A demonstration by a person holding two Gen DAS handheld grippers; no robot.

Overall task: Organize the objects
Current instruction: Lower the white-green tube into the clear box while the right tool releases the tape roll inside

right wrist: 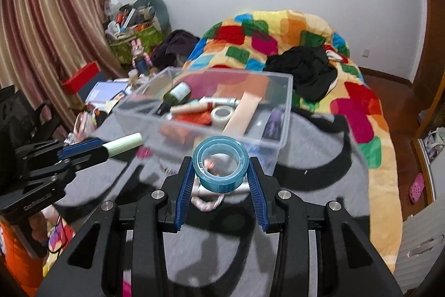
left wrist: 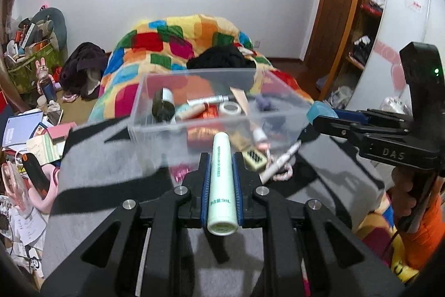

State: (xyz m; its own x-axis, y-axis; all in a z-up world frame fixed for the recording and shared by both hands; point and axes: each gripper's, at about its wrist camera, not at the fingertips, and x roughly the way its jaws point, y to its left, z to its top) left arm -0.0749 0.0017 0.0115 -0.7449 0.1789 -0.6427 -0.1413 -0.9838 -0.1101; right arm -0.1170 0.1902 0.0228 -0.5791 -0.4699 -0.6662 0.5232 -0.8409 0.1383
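In the left wrist view, a pale green tube (left wrist: 221, 180) is seen pinched lengthwise between the blue pads of the left gripper (left wrist: 221, 157), the jaws pressed tight on its sides, its tip aimed at the near wall of the clear plastic bin (left wrist: 194, 80) just ahead. The bin is set on a grey cloth (left wrist: 97, 157) and is already loaded: a dark bottle (left wrist: 163, 105), a white tape roll (left wrist: 230, 107) and several tubes are lying inside. Beside the bin, on the cloth, a few small things are left out, among them a white pen-like stick (left wrist: 281, 160) and a small box (left wrist: 254, 157). At the right edge the right gripper (left wrist: 319, 113) is caught holding something blue. In the right wrist view, that blue thing is shown to be a blue tape roll (right wrist: 221, 163), clamped between the right gripper's (right wrist: 221, 174) part-spread jaws, held above the cloth just short of the bin's (right wrist: 286, 107) near corner. The left gripper (right wrist: 105, 151) with the green tube (right wrist: 125, 145) is seen at the left. By the look of it, much is sorted; two items are in hand and not yet dropped in, and a few loose pieces, such as a braided cord (right wrist: 207, 202) below the tape, are judged still to be collected.
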